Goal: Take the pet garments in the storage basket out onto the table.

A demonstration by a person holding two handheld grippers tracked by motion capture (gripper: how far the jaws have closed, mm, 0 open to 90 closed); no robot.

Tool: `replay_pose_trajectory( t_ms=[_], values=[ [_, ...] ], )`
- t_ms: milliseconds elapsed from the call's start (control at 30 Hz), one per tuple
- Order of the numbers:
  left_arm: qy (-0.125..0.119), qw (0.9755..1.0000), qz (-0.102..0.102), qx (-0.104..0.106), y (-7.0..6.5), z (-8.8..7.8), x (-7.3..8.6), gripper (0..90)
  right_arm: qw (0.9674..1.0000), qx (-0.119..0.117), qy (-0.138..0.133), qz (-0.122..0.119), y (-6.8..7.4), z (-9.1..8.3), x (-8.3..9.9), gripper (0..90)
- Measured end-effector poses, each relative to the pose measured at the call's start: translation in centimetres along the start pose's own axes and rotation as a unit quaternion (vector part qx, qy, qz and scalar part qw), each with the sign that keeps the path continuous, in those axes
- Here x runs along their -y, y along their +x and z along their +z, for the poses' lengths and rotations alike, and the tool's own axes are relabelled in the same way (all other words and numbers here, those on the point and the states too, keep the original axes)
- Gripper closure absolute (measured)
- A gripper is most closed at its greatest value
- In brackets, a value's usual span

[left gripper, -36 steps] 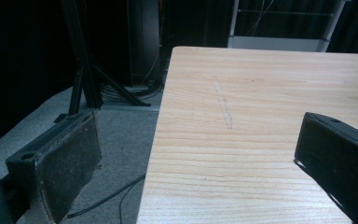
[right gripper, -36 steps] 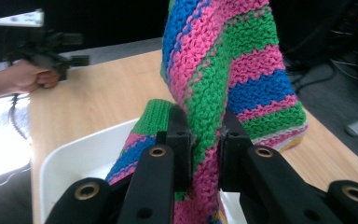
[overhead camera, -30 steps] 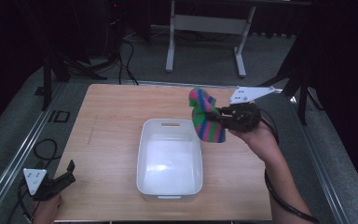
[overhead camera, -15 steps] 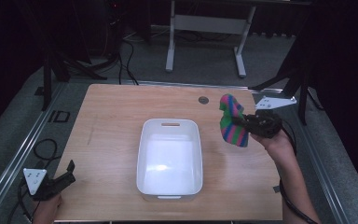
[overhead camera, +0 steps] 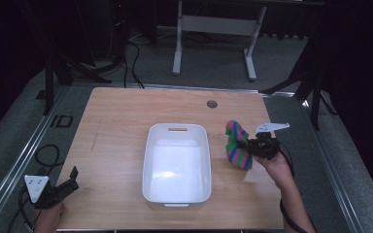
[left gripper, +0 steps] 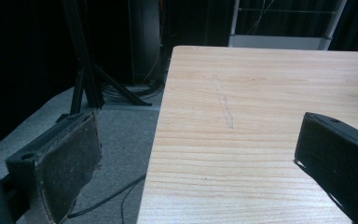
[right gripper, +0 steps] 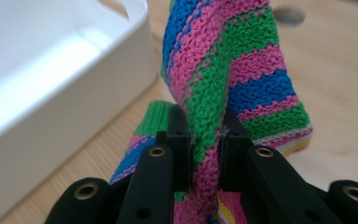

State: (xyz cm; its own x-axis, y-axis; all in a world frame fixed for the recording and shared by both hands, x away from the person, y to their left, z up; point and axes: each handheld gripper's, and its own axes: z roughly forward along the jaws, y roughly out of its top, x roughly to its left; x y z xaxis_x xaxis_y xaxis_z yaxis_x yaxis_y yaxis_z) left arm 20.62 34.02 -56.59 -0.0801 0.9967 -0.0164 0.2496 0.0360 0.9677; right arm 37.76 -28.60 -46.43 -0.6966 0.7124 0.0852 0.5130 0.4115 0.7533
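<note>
While pinched, striped knit cloth [right gripper: 223,70] stands between right gripper's [right gripper: 204,140] fingers [right gripper: 179,135].

Bright overhead light on the table [overhead camera: 121,126], dark surroundings, soft close-up blur.

Knitted cloth [overhead camera: 237,148] striped pink, green and blue, white tub [overhead camera: 177,165], pale wood-grain table [overhead camera: 116,126], black tongs [overhead camera: 245,144]

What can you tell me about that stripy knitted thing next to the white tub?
The knitted cloth is striped pink, green and blue, with a little yellow at one edge. It looks like soft, chunky yarn. It is bunched and folded, pinched between the jaws of the right tool, and sits on the wooden table just right of the white tub.
</note>
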Motion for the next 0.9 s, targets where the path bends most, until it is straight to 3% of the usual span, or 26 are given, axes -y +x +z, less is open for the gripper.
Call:
replay_pose_trajectory(
  t_ms=[167, 200, 400, 467, 600, 667, 800, 900],
  values=[
    [0.001, 1.0, 0.001, 0.0, 0.0, 0.0, 0.0, 0.9, 0.9996, -0.012, 0.014, 0.02, -0.4, 2.1, 2.0, 78.6],
    [0.0, 1.0, 0.001, 0.0, 0.0, 0.0, 0.0, 0.9, 0.9992, -0.017, 0.024, 0.029, -0.5, 3.2, 2.8, 78.6],
    [0.001, 1.0, 0.002, 0.0, 0.0, 0.0, 0.0, 0.9, 0.9986, -0.011, 0.044, 0.029, -0.1, 5.5, 4.7, 77.7],
    [0.0, 1.0, 0.003, 0.0, -0.1, 0.0, 0.0, 0.9, 0.9988, -0.012, 0.034, 0.032, 0.2, 6.0, 5.1, 77.2],
    [0.001, 1.0, 0.003, 0.0, -0.1, 0.0, 0.0, 0.9, 0.9991, -0.004, 0.029, 0.03, 0.7, 6.4, 5.2, 73.6],
    [0.0, 1.0, 0.002, 0.0, 0.0, 0.0, 0.0, 0.9, 0.9993, 0.001, 0.032, 0.018, 1.1, 6.2, 4.8, 64.1],
    [0.001, 1.0, 0.003, 0.0, -0.1, 0.0, 0.0, 0.9, 0.9999, 0.01, 0.013, -0.002, 1.8, 5.1, 3.7, 48.9],
    [0.0, 1.0, 0.003, -0.001, -0.1, 0.0, 0.0, 0.9, 0.9996, 0.024, -0.005, -0.011, 1.9, 3.9, 2.8, 41.9]
  ],
)
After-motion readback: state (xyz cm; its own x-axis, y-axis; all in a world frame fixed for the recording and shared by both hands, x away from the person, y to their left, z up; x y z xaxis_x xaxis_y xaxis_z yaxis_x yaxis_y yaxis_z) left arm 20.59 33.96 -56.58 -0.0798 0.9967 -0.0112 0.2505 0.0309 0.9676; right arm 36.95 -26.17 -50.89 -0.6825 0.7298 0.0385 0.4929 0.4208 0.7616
